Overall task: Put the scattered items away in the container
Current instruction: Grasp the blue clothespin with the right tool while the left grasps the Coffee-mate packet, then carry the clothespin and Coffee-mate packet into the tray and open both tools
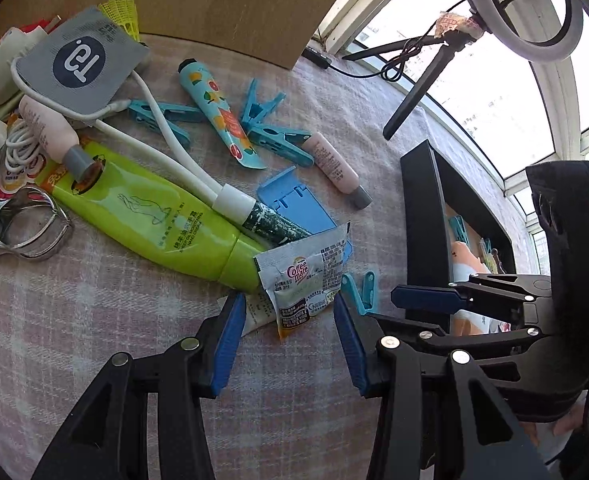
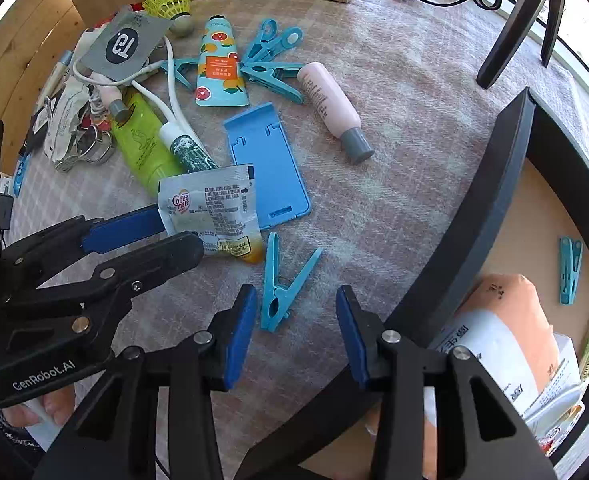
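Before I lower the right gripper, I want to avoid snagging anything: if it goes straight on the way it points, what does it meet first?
Probably the blue clothes peg lying on the checked cloth, between the open right gripper fingers, nearer the left one. Depth is unclear.

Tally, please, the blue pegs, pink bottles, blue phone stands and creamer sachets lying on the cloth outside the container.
Blue pegs: 4
Pink bottles: 2
Blue phone stand: 1
Creamer sachet: 1
Total: 8
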